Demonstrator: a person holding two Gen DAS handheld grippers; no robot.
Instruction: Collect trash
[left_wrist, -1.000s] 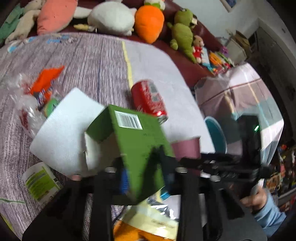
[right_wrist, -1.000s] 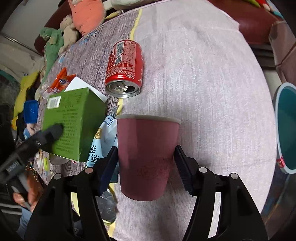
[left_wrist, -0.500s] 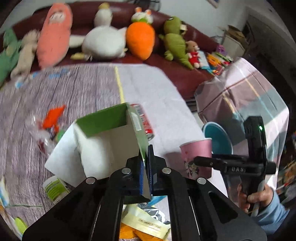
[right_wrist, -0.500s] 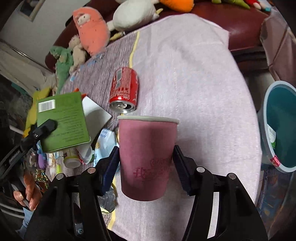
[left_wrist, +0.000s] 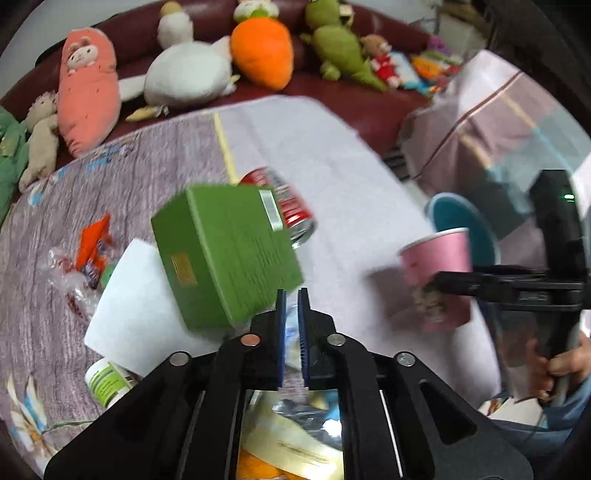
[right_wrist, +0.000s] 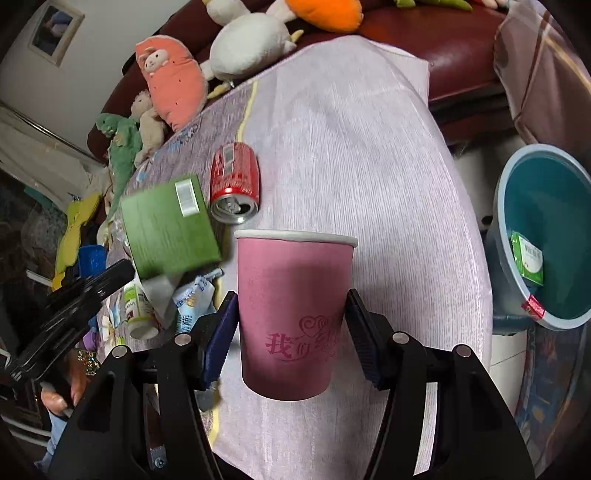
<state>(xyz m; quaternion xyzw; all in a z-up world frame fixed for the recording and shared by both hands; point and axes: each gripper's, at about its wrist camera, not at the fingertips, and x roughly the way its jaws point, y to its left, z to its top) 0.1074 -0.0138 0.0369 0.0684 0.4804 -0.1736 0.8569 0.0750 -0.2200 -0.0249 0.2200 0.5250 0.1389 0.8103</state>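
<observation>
The right gripper (right_wrist: 291, 332) pinches the pink paper cup (right_wrist: 295, 314) upright, left of the teal bin (right_wrist: 546, 236). Carry it level over the bin's rim before releasing. The left gripper (left_wrist: 290, 325) is pressed nearly together, empty; the green box (left_wrist: 225, 254), blurred beside the Coke can (left_wrist: 284, 203), needs regrasping.

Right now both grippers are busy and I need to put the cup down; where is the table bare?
The lilac cloth is bare between the red can and the edge nearest the teal bin, and up toward the sofa. It is crowded on the other side: green box, white paper, wrappers and a small bottle pile together.
</observation>
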